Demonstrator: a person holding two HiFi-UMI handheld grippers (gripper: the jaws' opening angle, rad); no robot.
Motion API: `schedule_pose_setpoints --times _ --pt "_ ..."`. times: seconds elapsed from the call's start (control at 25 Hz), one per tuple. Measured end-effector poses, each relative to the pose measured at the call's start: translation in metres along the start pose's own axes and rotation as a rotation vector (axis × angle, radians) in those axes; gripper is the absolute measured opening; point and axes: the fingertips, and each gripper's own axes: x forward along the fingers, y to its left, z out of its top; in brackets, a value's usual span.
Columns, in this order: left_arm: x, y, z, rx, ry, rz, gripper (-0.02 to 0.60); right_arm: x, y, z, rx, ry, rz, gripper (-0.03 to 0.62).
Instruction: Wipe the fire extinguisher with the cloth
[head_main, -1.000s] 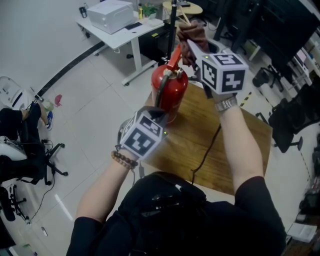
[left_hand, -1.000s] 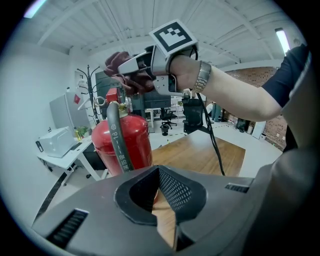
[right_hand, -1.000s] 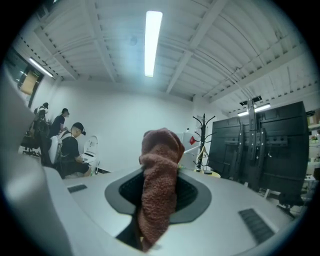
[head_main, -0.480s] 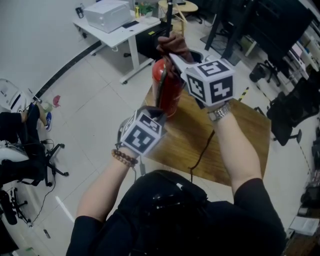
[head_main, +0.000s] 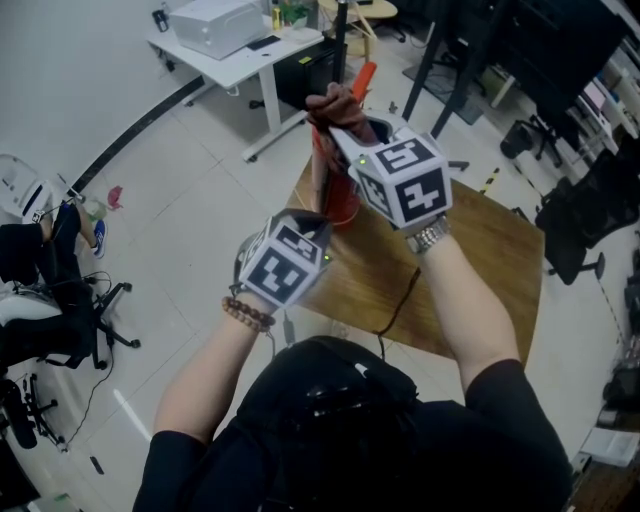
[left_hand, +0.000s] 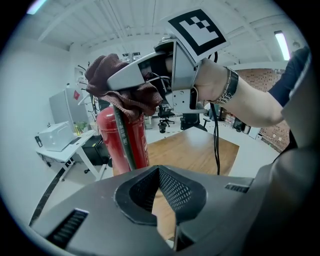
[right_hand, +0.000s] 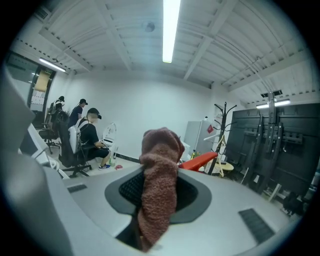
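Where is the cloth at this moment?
Head view, top centre: the cloth is held by the right gripper on top of the fire extinguisher, at the wooden table's far corner.

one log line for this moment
right gripper: shut on brown fuzzy cloth | cloth: atop red fire extinguisher | left gripper: shut, empty

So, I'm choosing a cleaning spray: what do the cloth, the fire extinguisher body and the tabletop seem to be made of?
Cloth: soft terry or microfibre, brownish-red and matte; a nubby looped pile shows.
Fire extinguisher: probably painted metal, glossy red, with highlights running along the cylinder.
Tabletop: wood or wood-look laminate with a smooth satin finish; grain streaks show, but I can't tell which it is.
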Motion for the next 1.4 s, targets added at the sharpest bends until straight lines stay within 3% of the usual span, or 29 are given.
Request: schedule_pose_setpoints --times 0.56,1.4 --pt "0.001 -0.018 -0.022 -0.005 0.035 -0.034 0.000 -0.017 0.028 -0.028 0.020 0.000 -0.010 0.124" --pt "-0.002 -0.018 -0.054 -0.050 0.082 -0.037 0.000 0.005 0.067 -0.120 0.122 0.164 0.028 0.124"
